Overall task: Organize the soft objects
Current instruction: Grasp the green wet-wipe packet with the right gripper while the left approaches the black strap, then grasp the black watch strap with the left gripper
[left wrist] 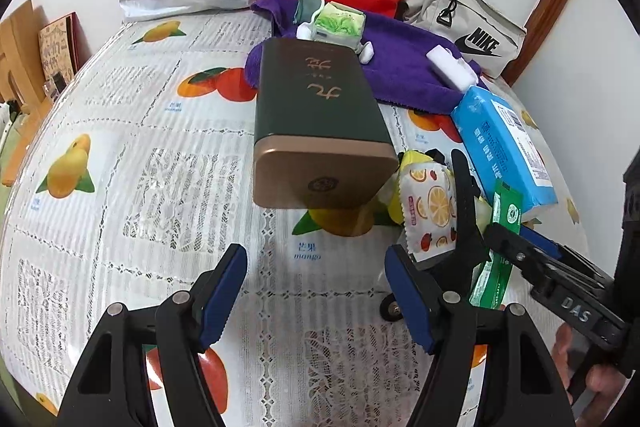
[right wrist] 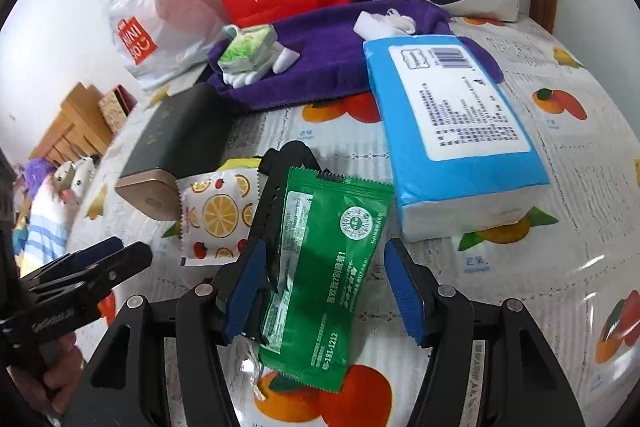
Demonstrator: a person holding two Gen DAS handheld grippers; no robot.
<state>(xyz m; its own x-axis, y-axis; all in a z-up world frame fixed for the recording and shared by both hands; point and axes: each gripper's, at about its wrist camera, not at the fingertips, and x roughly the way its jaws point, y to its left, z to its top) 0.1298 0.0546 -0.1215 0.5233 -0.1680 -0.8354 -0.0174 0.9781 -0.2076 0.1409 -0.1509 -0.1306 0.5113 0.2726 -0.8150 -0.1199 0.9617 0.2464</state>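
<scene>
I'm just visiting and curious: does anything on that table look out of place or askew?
Yes. The dark green tin lies on its side, one end resting on the purple towel, so it sits tilted. A green packet lies partly atop a black clip.

Both wrist views are bright, evenly lit by soft indoor light with no harsh shadows. Strong fisheye distortion bows the table outward and bends straight lines, and black vignette fills the corners. The glossy tablecloth (left wrist: 132, 163) shows pale streaks of glare, strongest in the right wrist view near its right edge (right wrist: 592, 259). A soft shadow sits beneath the dark tin (left wrist: 320, 123). Central objects look sharp; in the right wrist view the far left edge is blurred and smeared.
</scene>
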